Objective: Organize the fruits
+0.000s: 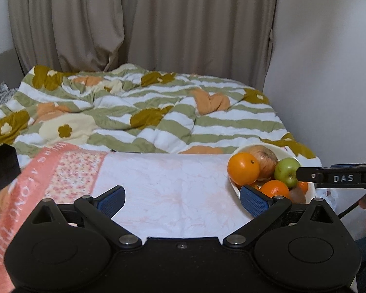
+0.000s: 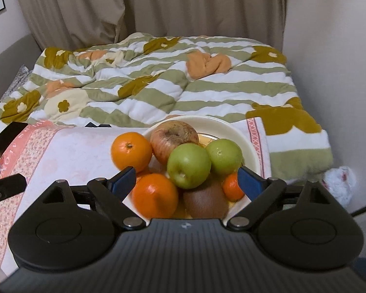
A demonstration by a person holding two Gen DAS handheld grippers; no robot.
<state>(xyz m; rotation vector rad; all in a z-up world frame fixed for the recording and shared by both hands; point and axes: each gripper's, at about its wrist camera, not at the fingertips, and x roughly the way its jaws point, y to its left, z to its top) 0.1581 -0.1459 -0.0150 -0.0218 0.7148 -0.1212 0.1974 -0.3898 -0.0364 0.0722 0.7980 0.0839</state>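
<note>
Both the left hand-held gripper [image 1: 181, 199] and right hand-held gripper [image 2: 186, 179] gape wide, empty. The kiwi [image 2: 205, 201] lies lengthwise toward the bowl's [image 2: 231, 128] near rim, beside green apples [image 2: 189, 166].

The fruit sits piled in the bowl [image 2: 252, 151] — at the cloth's [image 2: 80, 153] right end, quilt [image 2: 183, 90] behind, curtain [image 2: 158, 7] beyond.
</note>
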